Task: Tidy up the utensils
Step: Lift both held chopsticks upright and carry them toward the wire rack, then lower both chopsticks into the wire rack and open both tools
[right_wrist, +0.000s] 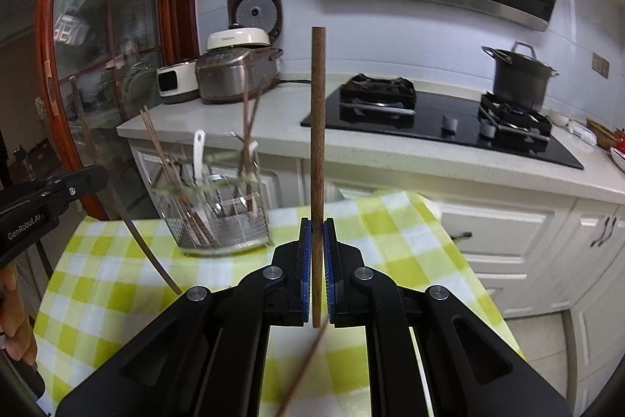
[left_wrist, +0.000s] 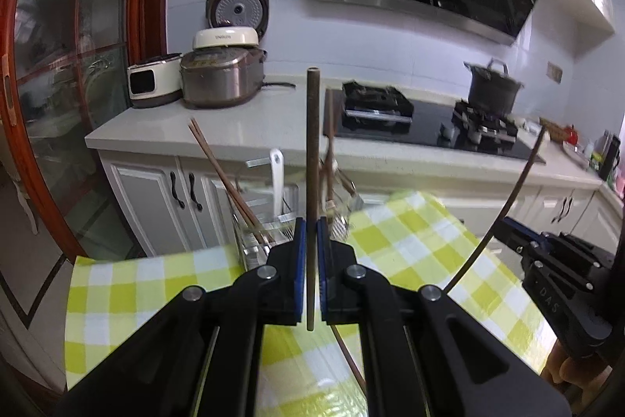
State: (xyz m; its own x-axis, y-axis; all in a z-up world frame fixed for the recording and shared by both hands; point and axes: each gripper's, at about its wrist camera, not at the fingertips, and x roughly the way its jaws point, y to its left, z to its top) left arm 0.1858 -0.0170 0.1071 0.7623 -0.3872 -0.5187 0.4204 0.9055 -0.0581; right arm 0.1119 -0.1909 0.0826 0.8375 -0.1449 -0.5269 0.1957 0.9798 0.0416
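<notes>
Between the blue pads of the left gripper (left_wrist: 311, 253) a brown chopstick (left_wrist: 312, 182) is clamped, its jaws drawn together on the shaft low down so that most of the length stands upright above them and only a short end hangs below. The same hold is seen at the right gripper (right_wrist: 317, 260), where a second chopstick (right_wrist: 318, 151) is pinched near its lower end and carried upright. A grip that low is judged to leave the long upper part free and the short end ready to be lowered first into a container. Ahead of both grippers and slightly to the left, a clear utensil holder (right_wrist: 218, 217) with a perforated metal insert stands at the far edge of a table covered by a yellow-and-white checked cloth (right_wrist: 117, 276). Other chopsticks (right_wrist: 168, 167) and a white spoon handle (right_wrist: 198, 155) are already propped inside it, leaning against its rim, which suggests it is the collecting point for the task. Each gripper is caught at the edge of the other's view, the two being held side by side above the cloth. Beneath the left gripper a further thin stick (left_wrist: 347, 358) is seen lying on the cloth, probably awaiting collection. Beyond the holder, a kitchen counter (right_wrist: 289, 127) with rice cookers and a stove is visible, well apart from the work.
</notes>
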